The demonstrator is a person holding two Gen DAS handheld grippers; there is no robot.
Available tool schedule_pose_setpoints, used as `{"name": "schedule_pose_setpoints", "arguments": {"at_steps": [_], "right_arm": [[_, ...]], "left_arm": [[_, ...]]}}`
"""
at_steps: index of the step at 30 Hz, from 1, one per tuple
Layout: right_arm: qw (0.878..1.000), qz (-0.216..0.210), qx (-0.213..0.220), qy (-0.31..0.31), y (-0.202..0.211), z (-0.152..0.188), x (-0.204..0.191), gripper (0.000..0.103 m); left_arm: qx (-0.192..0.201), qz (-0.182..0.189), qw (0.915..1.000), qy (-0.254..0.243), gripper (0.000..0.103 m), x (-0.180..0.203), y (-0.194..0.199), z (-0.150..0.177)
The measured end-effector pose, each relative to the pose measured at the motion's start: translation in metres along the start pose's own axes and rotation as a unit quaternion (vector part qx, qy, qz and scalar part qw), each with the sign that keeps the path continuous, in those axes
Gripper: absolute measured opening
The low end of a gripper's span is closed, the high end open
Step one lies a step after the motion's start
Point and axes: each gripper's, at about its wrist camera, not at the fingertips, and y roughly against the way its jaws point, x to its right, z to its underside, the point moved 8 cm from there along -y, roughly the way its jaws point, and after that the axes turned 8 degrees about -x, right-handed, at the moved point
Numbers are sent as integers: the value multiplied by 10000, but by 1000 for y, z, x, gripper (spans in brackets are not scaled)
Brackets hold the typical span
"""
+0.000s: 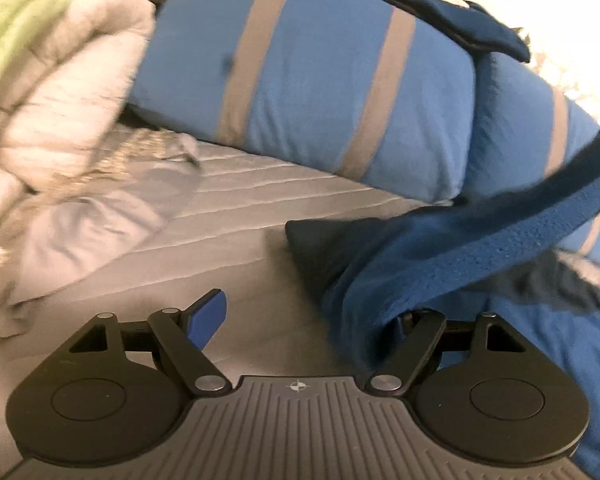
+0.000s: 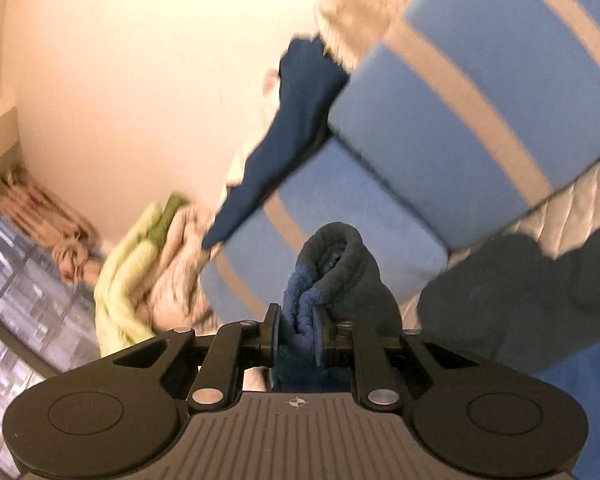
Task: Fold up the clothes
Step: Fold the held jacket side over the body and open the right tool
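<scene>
The right gripper [image 2: 296, 334] pinched a bunched edge of the soft, limp blue fleece garment [image 2: 300, 300], which trailed toward five o'clock; the left gripper [image 1: 312, 320] stood open beside its hem, the likely second hold.

right gripper [image 2: 296, 336] fingers pinching blue fleece [image 2: 300, 300], striped pillows [image 2: 440, 112] blurred, perhaps bedding

Nubby blue fleece garment [image 2: 300, 300]; smooth cotton striped pillow [image 1: 320, 80].
</scene>
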Motion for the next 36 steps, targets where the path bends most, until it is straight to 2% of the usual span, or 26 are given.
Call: {"name": "schedule_pose_setpoints", "arguments": {"at_steps": [3,6,12,13,14,15,16,17,19,21,25,31,34,36], "right_arm": [[9997,79,218,-27,22,-17,3,18],[9993,206,317,-68,38,-22,11,18],[9985,297,411,-202,55,-25,33,18],[9984,307,418,-217,56,-26,35,18],[9983,319,425,-231,57,-26,36,18],[9982,330,432,-244,57,-27,38,18],[9981,364,447,-239,59,-27,40,18],[9978,408,469,-240,61,-29,43,18],[9971,499,511,-258,66,-32,51,18],[9961,600,556,-332,74,-35,62,18],[9938,782,517,-603,93,-29,94,18],[9799,1456,183,-1350,112,21,174,17],[9687,1664,-18,-1843,118,52,212,17],[9659,1696,-101,-1952,121,67,221,17]], "left_arm": [[-102,320,9994,-97,78,20,-7,-3],[-289,631,9968,-402,78,45,-11,4],[-498,458,9911,-1150,77,72,-15,32],[-531,374,9906,-1207,68,72,-16,33],[-564,290,9900,-1264,50,72,-16,35],[-595,205,9893,-1319,42,72,-17,36],[-603,102,9890,-1345,27,69,-16,35],[-610,-1,9887,-1372,20,67,-15,33],[-490,-275,9879,-1447,13,61,-10,28],[-345,-297,9888,-1421,13,55,-3,21],[-365,-387,9867,-1534,12,59,-2,18],[-618,-410,9840,-1618,11,59,-13,33],[-713,-417,9838,-1593,11,56,-15,41],[-757,-436,9832,-1603,11,55,-16,43]]}}
